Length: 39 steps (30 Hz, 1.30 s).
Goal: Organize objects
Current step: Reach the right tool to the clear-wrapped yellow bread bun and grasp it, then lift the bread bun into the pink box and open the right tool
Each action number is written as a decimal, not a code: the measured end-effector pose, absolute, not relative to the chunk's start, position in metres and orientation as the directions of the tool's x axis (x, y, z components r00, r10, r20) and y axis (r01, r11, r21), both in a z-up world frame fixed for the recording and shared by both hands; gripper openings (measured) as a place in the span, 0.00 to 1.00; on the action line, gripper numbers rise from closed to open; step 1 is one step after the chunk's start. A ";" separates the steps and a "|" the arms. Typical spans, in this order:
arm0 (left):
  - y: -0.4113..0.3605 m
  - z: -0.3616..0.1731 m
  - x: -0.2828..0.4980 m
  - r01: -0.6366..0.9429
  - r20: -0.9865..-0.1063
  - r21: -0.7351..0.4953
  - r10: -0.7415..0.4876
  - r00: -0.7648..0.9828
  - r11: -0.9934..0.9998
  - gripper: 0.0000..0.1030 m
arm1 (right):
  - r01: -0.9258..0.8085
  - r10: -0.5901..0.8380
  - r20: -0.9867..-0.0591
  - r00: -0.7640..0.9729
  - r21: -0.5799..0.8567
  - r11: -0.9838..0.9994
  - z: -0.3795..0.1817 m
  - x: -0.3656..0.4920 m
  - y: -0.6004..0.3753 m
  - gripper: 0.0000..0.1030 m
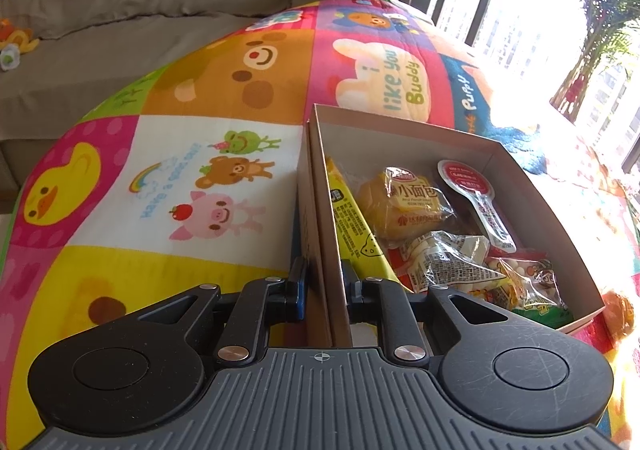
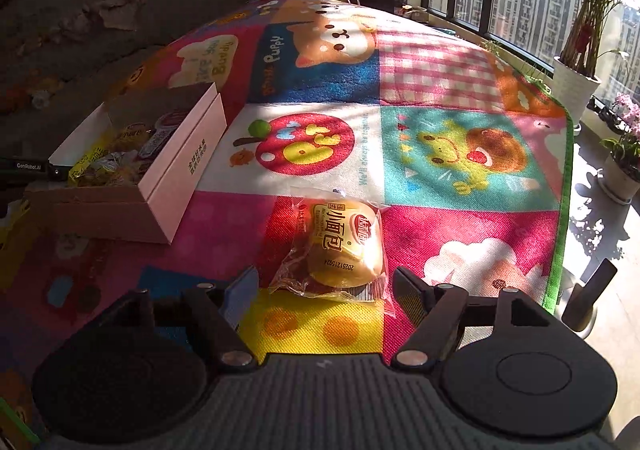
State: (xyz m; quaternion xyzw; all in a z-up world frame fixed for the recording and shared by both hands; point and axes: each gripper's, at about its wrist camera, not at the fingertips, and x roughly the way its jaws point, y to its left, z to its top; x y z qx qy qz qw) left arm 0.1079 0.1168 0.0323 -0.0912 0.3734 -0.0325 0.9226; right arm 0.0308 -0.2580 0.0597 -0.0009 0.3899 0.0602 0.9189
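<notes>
Where legible, bun packet (image 2: pixel 340 246) reads "2025121602A", possibly; box (image 2: pixel 176 174) text blurred.

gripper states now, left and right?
Left gripper: shut on the box wall.
Right gripper: open, wrapped bun lies between its jaws, not gripped.

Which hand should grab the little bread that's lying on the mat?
Probably the right. The right gripper is open with the wrapped bread lying just ahead between its fingers. The left gripper is busy, shut on the wall of the snack box.
</notes>
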 end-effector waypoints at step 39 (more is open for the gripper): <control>0.111 0.034 0.111 -0.015 -0.655 -0.160 -0.095 0.750 0.987 0.15 | -0.196 0.197 -0.764 0.615 0.094 0.976 0.064 -0.002 -0.201 0.52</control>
